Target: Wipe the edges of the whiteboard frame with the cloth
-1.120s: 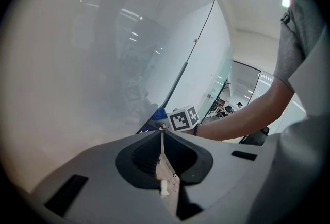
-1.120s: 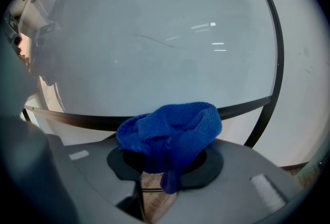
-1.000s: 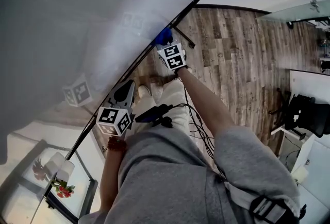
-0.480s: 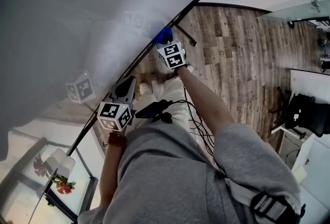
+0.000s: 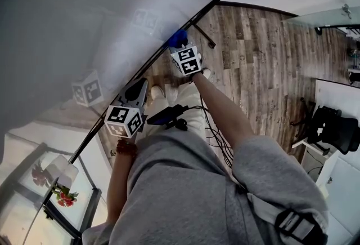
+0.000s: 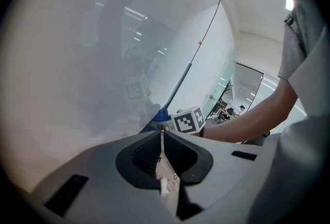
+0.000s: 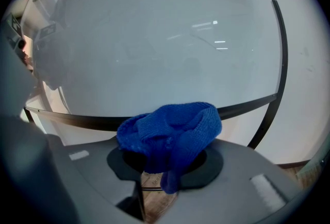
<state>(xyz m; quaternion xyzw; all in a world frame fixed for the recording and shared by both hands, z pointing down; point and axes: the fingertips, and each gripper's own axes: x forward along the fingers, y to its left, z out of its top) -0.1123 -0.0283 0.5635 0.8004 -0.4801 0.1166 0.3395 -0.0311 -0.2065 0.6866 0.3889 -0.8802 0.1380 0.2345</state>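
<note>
Head view: large glossy white whiteboard (image 5: 84,24) fills the left side, with wood-plank floor (image 5: 264,52) below it. The whiteboard's thin black frame bar (image 7: 247,105) runs along the board's edge. Right gripper (image 7: 167,152) is at that bar, its fingers (image 7: 77,176) clamped on a bunched blue knitted cloth (image 7: 172,130). The cloth overlaps the bar and looks pressed to it, though I can't confirm contact. Left gripper (image 6: 162,138) hangs lower along the same edge, fingers (image 6: 135,158) together with nothing between them. Risks: the grip takes only part of the wad and a loose tail hangs down, so drag along the bar could pull the cloth out. The bar is narrow, so a small tilt puts the cloth on the board face instead. If the wad thins, bare fingers could scrape the frame.
</note>
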